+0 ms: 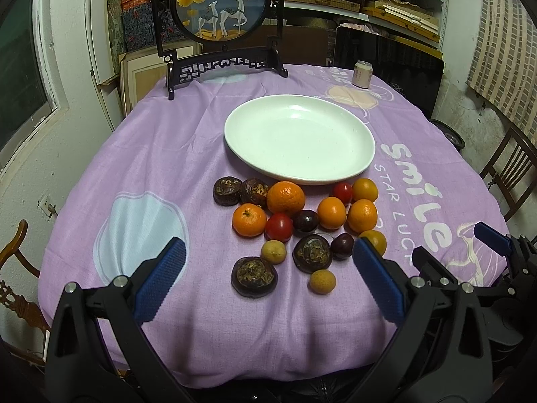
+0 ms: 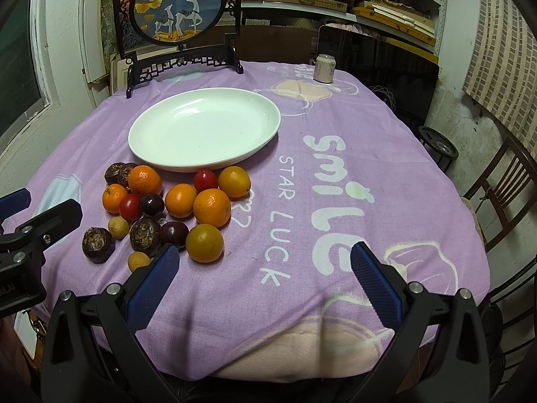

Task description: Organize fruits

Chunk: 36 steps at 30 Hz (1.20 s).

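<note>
Both claws, left [image 1: 268,288] and right [image 2: 263,285], hang with fingers wide apart and empty at the desk's near edge. Loose fruits [image 1: 298,225] cluster on the purple cloth just in front of the bare white plate [image 1: 298,171]. Small, round and light, they look prone to rolling; soft tomatoes [image 1: 278,226] probably want a gentle squeeze across the middle.

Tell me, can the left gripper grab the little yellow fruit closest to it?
Probably yes. The left gripper is open and the yellow fruit lies right ahead between its fingers, with nothing on top. A dark fruit sits close behind it, so it might get bumped.
</note>
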Tool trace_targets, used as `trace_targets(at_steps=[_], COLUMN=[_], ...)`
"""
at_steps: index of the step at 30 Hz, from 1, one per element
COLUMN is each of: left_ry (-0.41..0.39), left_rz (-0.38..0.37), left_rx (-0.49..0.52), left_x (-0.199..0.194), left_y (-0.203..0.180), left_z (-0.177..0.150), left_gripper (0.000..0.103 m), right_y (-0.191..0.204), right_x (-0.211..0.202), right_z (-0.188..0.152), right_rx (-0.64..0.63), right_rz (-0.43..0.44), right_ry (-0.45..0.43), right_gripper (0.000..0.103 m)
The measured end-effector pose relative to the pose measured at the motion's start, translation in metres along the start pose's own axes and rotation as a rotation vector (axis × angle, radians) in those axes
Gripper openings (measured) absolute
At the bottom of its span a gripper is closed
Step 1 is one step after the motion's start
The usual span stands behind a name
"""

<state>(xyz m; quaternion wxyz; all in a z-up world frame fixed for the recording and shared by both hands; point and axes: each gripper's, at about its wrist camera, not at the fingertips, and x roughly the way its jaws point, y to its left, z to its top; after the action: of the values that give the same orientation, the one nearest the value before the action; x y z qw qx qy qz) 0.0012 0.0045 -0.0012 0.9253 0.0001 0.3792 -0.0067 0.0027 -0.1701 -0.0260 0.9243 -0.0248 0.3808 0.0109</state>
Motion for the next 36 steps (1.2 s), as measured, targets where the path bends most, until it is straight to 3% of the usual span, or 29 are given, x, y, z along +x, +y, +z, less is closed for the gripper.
trace_targets(at_steps=[16, 19, 21, 22, 25, 26, 31, 32, 34, 36], left_ry=[0.027, 0.020, 0.017, 0.017, 0.046, 0.060, 0.102, 0.100, 0.100, 0.116], left_rz=[-0.015, 0.028, 0.050, 0.064, 0.093, 0.090, 0.061, 0.053, 0.042, 0.031], left_rx=[-0.005, -0.023, -0.026, -0.027, -0.041, -0.050, -0.060, -0.055, -0.045, -0.029], left_x=[0.010, 0.012, 0.013, 0.012, 0.013, 0.015, 0.021, 0.021, 0.026, 0.035], left_y=[0.000, 0.016, 0.029, 0.035, 0.050, 0.054, 0.057, 0.054, 0.052, 0.047], left_z=[-0.015, -0.016, -0.020, -0.024, -0.040, -0.043, -0.052, -0.052, -0.050, -0.050], left_gripper=[0.101, 0.101, 0.101, 0.101, 0.101, 0.101, 0.101, 0.101, 0.101, 0.101], right_y=[0.003, 0.001, -0.004, -0.006, -0.002, 0.002, 0.019, 0.022, 0.026, 0.021], right_x=[0.009, 0.017, 0.026, 0.031, 0.044, 0.049, 0.072, 0.076, 0.078, 0.077], right_z=[-0.003, -0.003, -0.005, -0.008, -0.012, -0.011, -0.006, -0.005, -0.002, -0.001], right_rx=[-0.010, -0.023, -0.028, -0.033, -0.063, -0.070, -0.112, -0.123, -0.148, -0.121], right_rz=[0.011, 0.033, 0.099, 0.141, 0.202, 0.227, 0.287, 0.283, 0.283, 0.308], right_ry=[0.025, 0.054, 0.071, 0.083, 0.132, 0.144, 0.179, 0.171, 0.148, 0.161], right_gripper=[0.102, 0.102, 0.102, 0.099, 0.066, 0.060, 0.060, 0.048, 0.036, 0.036])
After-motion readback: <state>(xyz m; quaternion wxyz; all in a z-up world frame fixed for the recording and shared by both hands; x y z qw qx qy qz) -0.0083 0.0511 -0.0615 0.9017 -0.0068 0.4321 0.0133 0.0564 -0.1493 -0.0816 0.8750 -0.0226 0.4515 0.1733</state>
